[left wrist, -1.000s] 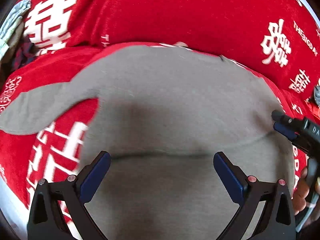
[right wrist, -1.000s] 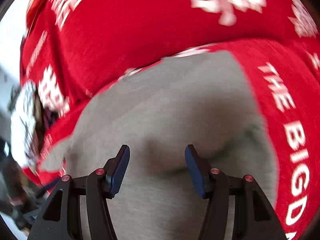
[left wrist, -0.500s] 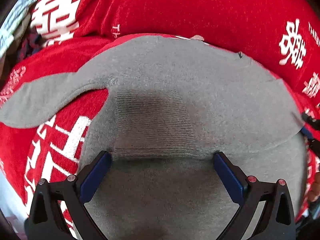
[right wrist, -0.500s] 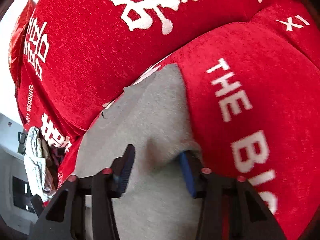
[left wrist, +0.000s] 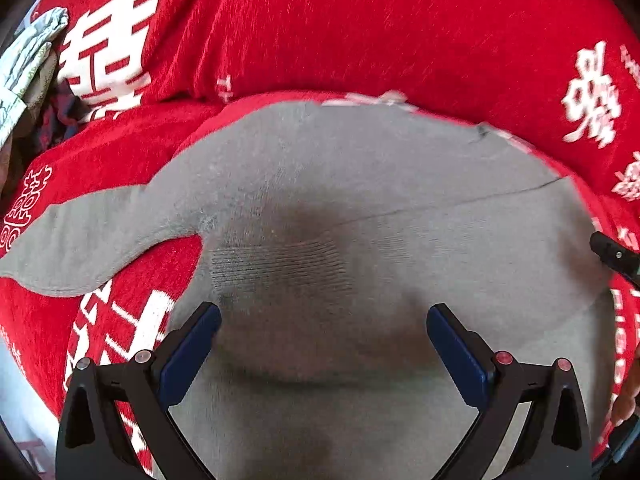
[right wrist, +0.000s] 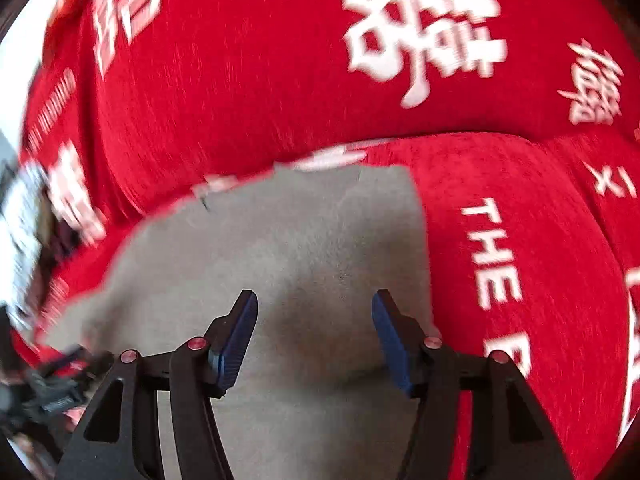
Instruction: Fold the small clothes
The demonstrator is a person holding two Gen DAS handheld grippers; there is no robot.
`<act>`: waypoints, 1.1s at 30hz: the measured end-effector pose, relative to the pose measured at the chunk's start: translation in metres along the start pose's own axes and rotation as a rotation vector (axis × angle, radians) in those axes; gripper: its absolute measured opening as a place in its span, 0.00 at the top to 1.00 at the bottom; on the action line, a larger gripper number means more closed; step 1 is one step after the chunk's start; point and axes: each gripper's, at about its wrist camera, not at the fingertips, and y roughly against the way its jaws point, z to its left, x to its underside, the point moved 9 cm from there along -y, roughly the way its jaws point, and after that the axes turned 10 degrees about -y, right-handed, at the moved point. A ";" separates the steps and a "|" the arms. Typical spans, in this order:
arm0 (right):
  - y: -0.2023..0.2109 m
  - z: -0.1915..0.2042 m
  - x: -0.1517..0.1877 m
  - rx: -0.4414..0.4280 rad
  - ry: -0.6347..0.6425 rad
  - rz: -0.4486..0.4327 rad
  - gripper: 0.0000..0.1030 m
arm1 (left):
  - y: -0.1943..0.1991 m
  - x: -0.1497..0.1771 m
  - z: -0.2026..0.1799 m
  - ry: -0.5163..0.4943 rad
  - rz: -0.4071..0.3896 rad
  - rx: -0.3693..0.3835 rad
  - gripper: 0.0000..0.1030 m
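A grey long-sleeved top (left wrist: 360, 208) lies spread on a red sofa cover (left wrist: 360, 32) with white lettering. One sleeve (left wrist: 80, 240) sticks out to the left. A folded layer lies across its right part. My left gripper (left wrist: 324, 340) is open and empty just above the cloth's middle. In the right wrist view the same grey top (right wrist: 280, 248) fills the centre. My right gripper (right wrist: 314, 336) is open and empty over its right side, near the edge. The right gripper's tip (left wrist: 612, 254) shows at the right edge of the left wrist view.
A pile of other clothes (left wrist: 28, 72) lies at the far left of the sofa, also blurred in the right wrist view (right wrist: 24, 240). The red sofa backrest (right wrist: 260, 60) rises behind the top. Red seat cover (right wrist: 520, 260) lies to the right.
The right gripper has let go of the cloth's right edge, opened wider and swung back over the top. The folded layer now lies flat. The left gripper stayed open and shifted slightly.
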 end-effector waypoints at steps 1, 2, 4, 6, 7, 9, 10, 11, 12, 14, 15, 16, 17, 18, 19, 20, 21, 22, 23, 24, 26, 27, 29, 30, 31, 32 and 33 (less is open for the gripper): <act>-0.011 -0.006 0.000 0.039 0.017 0.012 0.38 | -0.009 0.002 0.004 0.004 0.018 -0.012 0.00; -0.017 -0.009 -0.004 0.050 0.029 0.000 0.39 | -0.014 0.004 0.007 0.011 0.021 -0.006 0.00; -0.021 -0.015 -0.012 0.094 0.040 -0.030 0.39 | -0.015 0.003 0.009 0.017 -0.010 0.007 0.00; -0.029 -0.023 -0.019 0.139 0.029 -0.022 0.39 | -0.015 0.001 0.008 0.008 -0.012 0.000 0.00; -0.030 -0.024 -0.021 0.146 0.022 -0.018 0.38 | -0.014 0.000 0.008 0.012 -0.005 -0.004 0.00; -0.024 -0.019 -0.021 0.168 0.017 -0.003 0.38 | -0.007 0.000 0.008 0.029 -0.005 -0.007 0.00; -0.021 -0.011 -0.021 0.162 0.029 -0.013 0.38 | -0.004 0.000 0.005 0.032 -0.016 0.003 0.00; -0.018 -0.001 -0.019 0.156 0.061 -0.025 0.38 | -0.001 0.000 0.000 0.025 -0.027 0.019 0.00; -0.019 0.006 -0.017 0.169 0.094 -0.028 0.37 | 0.000 0.001 -0.009 0.002 -0.027 0.024 0.00; -0.029 0.011 -0.016 0.229 0.139 -0.007 0.36 | -0.003 0.001 -0.018 -0.040 -0.021 0.003 0.00; -0.037 0.010 -0.017 0.247 0.140 0.013 0.35 | -0.006 0.002 -0.021 -0.058 -0.022 -0.024 0.00; -0.046 0.006 -0.023 0.238 0.115 0.024 0.32 | -0.006 0.002 -0.020 -0.053 -0.026 -0.025 0.00; -0.053 -0.001 -0.033 0.229 0.070 0.022 0.24 | -0.007 0.001 -0.019 -0.044 -0.024 -0.020 0.00; -0.058 -0.011 -0.039 0.226 0.018 0.036 0.21 | -0.008 0.001 -0.016 -0.030 -0.018 -0.014 0.00; -0.061 -0.018 -0.047 0.214 -0.028 0.040 0.21 | -0.008 0.000 -0.013 -0.019 -0.016 -0.018 0.00; -0.062 -0.023 -0.054 0.210 -0.057 0.043 0.21 | -0.007 0.000 -0.011 -0.015 -0.013 -0.024 0.00; -0.063 -0.025 -0.057 0.215 -0.079 0.062 0.21 | -0.005 0.001 -0.010 -0.011 -0.008 -0.028 0.00; -0.061 -0.022 -0.057 0.222 -0.089 0.077 0.21 | 0.000 0.003 -0.008 -0.001 -0.017 -0.026 0.00; -0.055 -0.017 -0.056 0.224 -0.085 0.072 0.21 | 0.006 0.004 -0.007 0.009 -0.037 -0.016 0.00; -0.048 -0.009 -0.053 0.208 -0.071 0.052 0.20 | 0.008 0.006 -0.007 0.011 -0.046 -0.010 0.00; -0.033 0.013 -0.037 0.151 -0.025 0.022 0.20 | 0.009 0.011 -0.006 0.015 -0.054 -0.009 0.00; -0.026 0.027 -0.023 0.121 0.003 0.017 0.20 | 0.007 0.012 -0.006 0.017 -0.050 -0.007 0.00; -0.016 0.052 0.009 0.092 0.068 0.017 0.20 | 0.001 0.018 -0.005 0.008 -0.042 -0.018 0.00; -0.014 0.059 0.025 0.096 0.101 0.017 0.21 | 0.003 0.019 -0.006 -0.005 -0.058 -0.023 0.00; -0.012 0.065 0.037 0.106 0.130 0.017 0.21 | 0.004 0.021 -0.006 -0.011 -0.060 -0.018 0.00; -0.012 0.069 0.046 0.112 0.155 0.016 0.21 | 0.006 0.023 -0.006 -0.012 -0.061 -0.012 0.00; -0.014 0.075 0.061 0.126 0.202 0.022 0.20 | 0.009 0.026 -0.004 -0.011 -0.063 0.005 0.00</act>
